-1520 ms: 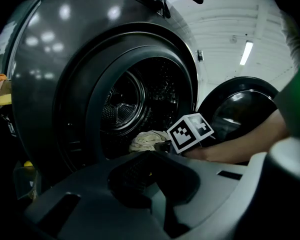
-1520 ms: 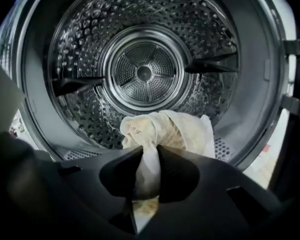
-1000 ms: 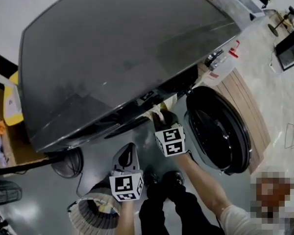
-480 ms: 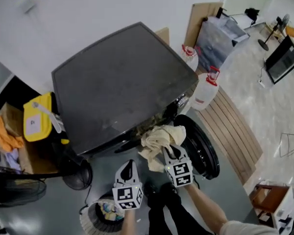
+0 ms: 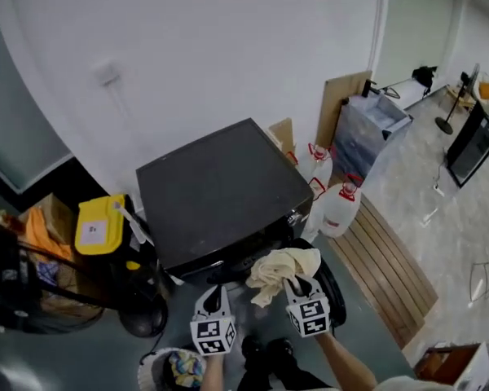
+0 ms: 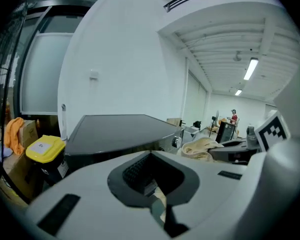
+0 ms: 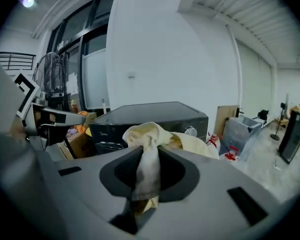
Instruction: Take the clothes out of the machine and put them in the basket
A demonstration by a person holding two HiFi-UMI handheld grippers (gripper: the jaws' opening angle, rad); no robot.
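The dark grey washing machine [image 5: 220,194] stands against the white wall, its round door [image 5: 332,287] swung open to the right. My right gripper [image 5: 298,283] is shut on a cream cloth [image 5: 281,267], which bunches up in front of the machine's upper front edge. In the right gripper view the cloth [image 7: 149,149] hangs down between the jaws of that gripper [image 7: 147,179]. My left gripper [image 5: 215,295] is beside it on the left, shut with nothing held [image 6: 152,179]. The round basket [image 5: 173,371], with coloured clothes in it, sits below the left gripper at the bottom edge.
A yellow-lidded bin [image 5: 98,225] and a box with orange cloth [image 5: 39,233] stand left of the machine. A floor fan [image 5: 143,318] is near its left corner. Water jugs [image 5: 340,208], a wooden slat platform [image 5: 391,275] and a plastic drawer unit [image 5: 375,129] are at the right.
Both grippers have risen, and the head view has pulled far back from the machine. The cream cloth has come out of the drum opening in the right gripper.
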